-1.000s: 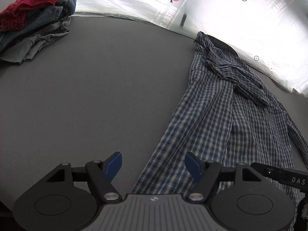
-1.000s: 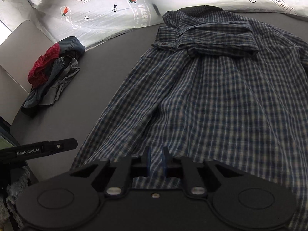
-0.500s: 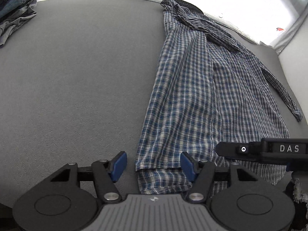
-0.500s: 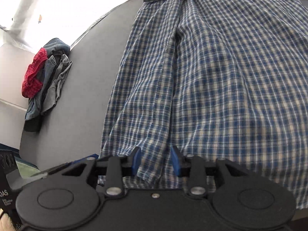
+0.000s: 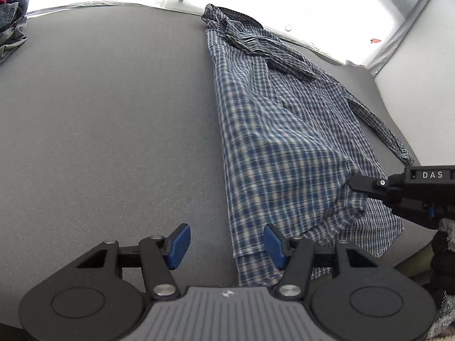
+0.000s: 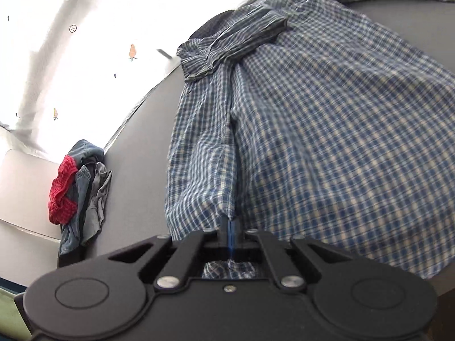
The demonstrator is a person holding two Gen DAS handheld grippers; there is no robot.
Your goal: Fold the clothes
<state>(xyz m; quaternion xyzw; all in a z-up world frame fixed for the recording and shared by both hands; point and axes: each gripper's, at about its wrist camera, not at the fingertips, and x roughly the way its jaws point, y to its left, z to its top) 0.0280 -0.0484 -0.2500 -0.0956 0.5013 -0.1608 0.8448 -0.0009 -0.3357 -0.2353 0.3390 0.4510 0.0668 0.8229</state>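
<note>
A blue and white checked shirt (image 5: 284,147) lies spread on the grey table (image 5: 113,130), collar at the far end; it also shows in the right wrist view (image 6: 327,130). My right gripper (image 6: 231,227) is shut on the shirt's near hem and holds the cloth lifted off the table. In the left wrist view the right gripper (image 5: 355,183) pinches the raised fabric at the right. My left gripper (image 5: 224,243) is open, low over the table at the shirt's near left corner, with the hem edge between its blue pads (image 5: 177,244).
A pile of other clothes, red, denim and grey (image 6: 76,193), lies at the table's far left corner, also seen in the left wrist view (image 5: 11,28). A white printed sheet (image 6: 71,56) hangs behind the table. The table's near edge is close below both grippers.
My right gripper has closed on the shirt's hem and lifted it, tenting the cloth. My left gripper stays open by the near left corner of the hem.
</note>
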